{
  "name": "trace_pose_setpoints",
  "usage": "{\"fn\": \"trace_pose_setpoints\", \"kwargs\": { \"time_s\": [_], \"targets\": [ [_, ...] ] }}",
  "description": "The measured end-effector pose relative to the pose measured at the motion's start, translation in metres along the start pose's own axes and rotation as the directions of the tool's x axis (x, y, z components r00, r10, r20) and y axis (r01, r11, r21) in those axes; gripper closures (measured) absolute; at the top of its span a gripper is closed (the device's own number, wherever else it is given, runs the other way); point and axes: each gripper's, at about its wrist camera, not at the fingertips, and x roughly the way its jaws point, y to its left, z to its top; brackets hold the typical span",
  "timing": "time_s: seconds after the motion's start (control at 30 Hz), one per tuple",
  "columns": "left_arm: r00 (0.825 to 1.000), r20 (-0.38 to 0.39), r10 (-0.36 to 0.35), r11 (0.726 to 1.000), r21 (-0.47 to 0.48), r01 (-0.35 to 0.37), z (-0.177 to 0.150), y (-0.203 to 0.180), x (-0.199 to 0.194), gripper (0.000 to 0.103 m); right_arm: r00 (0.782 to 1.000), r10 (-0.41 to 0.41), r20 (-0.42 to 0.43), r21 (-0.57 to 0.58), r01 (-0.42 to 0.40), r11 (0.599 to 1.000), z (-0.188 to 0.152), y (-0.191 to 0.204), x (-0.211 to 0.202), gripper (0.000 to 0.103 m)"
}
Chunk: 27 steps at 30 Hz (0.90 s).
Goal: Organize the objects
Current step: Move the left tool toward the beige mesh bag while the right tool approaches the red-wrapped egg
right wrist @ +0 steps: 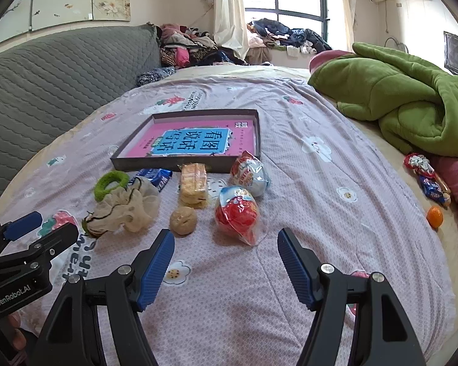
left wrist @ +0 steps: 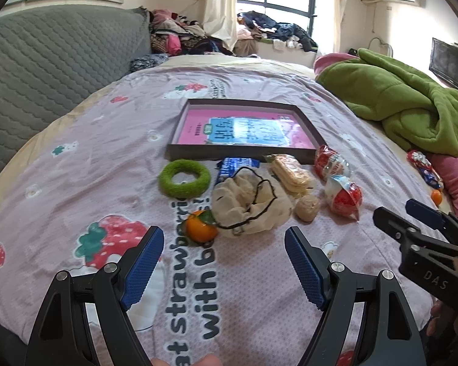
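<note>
A dark shallow box (left wrist: 308,128) (right wrist: 258,131) with a pink book (left wrist: 198,128) (right wrist: 146,143) inside lies on the bed. In front of it lie a green ring (left wrist: 183,177) (right wrist: 110,183), a blue snack packet (left wrist: 233,166) (right wrist: 155,177), a beige drawstring pouch (left wrist: 250,204) (right wrist: 128,204), a cracker pack (left wrist: 291,174) (right wrist: 193,184), a round bun (left wrist: 307,207) (right wrist: 183,221), two red wrapped eggs (left wrist: 345,196) (right wrist: 236,213) and a tangerine (left wrist: 200,228). My left gripper (left wrist: 224,244) is open just short of the tangerine. My right gripper (right wrist: 226,247) is open just short of the nearer egg.
A green blanket (left wrist: 406,103) (right wrist: 406,100) is heaped at the right. Beside it lie a wrapped candy (right wrist: 433,189) and a second tangerine (right wrist: 435,216). A grey headboard (left wrist: 45,70) stands at the left. Clothes (left wrist: 183,33) pile up at the back.
</note>
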Motion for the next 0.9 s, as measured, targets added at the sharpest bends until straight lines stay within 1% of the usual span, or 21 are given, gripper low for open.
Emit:
{"fn": "trace_pose_setpoints", "kwargs": {
  "time_s": [0.4,0.6,0.77,0.9],
  "targets": [
    [0.999,-0.034,-0.037,0.999,0.019,0.038,0.011,-0.010,0.026,0.021,0.998,-0.012,-0.055,-0.001,0.012,1.000,0.009,-0.011,0.034,0.033],
    [0.998,-0.044,-0.033,0.998,0.055,0.035,0.017,-0.017,0.041,0.021,0.997,-0.002,-0.080,-0.002,0.002,1.000,0.012,-0.013,0.051,0.033],
    [0.997,-0.061,-0.042,0.996,0.077,0.046,0.019,-0.026,0.055,0.021,0.994,0.008,-0.108,0.011,-0.007,1.000,0.012,-0.018,0.065,0.033],
    [0.996,-0.078,-0.048,0.995,0.079,0.054,0.020,-0.029,0.064,0.021,0.992,0.010,-0.124,0.006,-0.009,1.000,0.011,-0.019,0.073,0.033]
  ]
}}
